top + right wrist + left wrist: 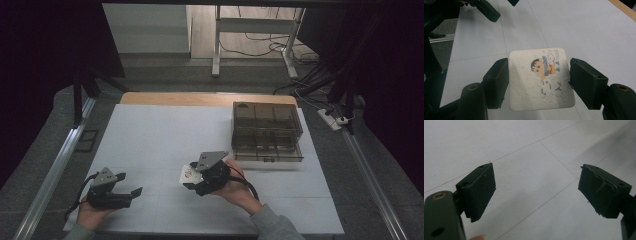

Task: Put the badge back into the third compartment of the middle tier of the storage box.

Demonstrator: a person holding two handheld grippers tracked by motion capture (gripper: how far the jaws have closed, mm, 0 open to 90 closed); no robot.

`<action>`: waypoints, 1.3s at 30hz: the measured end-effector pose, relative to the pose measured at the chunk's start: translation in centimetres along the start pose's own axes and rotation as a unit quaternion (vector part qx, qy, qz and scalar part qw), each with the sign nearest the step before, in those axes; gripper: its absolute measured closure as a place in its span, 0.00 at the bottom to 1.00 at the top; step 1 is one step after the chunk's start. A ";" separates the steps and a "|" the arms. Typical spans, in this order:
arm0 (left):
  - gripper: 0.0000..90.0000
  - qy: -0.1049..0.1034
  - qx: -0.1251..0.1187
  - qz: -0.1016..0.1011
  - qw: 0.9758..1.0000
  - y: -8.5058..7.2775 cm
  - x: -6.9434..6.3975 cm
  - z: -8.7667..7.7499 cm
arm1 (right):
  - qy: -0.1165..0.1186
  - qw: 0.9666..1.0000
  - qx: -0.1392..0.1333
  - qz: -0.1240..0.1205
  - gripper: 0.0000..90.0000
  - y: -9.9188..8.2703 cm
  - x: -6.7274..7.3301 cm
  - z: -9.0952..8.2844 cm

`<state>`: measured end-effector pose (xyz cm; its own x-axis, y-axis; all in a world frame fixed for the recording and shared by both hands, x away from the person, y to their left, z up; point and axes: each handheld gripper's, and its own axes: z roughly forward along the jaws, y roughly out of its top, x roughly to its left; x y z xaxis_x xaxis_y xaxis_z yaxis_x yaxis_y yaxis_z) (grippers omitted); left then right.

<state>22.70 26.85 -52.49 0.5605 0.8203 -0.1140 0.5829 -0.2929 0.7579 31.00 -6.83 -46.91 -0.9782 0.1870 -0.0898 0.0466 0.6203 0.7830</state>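
Observation:
My right gripper is shut on a white square card printed with a cartoon child; the two pads press its left and right edges. In the high view that gripper holds the card just above the white table, in front of the drawer box. My left gripper rests near the table's front left, jaws wide apart. Between its pads there is nothing but bare table. The left gripper also appears at the top left of the right gripper view.
A dark transparent drawer box with several compartments stands at the back right of the white table. A wooden edge runs along the far side. Metal rails flank the table, and cables lie on the floor beyond.

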 end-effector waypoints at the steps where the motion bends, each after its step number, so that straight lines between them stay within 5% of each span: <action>1: 0.16 0.000 0.000 0.000 1.000 0.0 0.0 0.0 | -0.001 1.000 -0.002 0.000 0.37 0.0 -0.1 -0.1; 20: 0.16 0.000 0.001 0.001 1.000 0.0 -0.1 0.1 | -0.037 0.999 -0.014 0.012 0.37 -0.9 -1.7 -3.6; 39: 0.16 0.001 0.001 0.001 1.000 0.0 -0.1 0.1 | -0.077 0.996 -0.014 0.047 0.37 -3.8 -2.9 -7.2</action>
<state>22.68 26.73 -52.56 0.5601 0.8208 -0.1122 0.5835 -0.2948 0.7567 32.25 -15.18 -45.19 -0.9270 0.3591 -0.1082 0.1279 0.5738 0.8089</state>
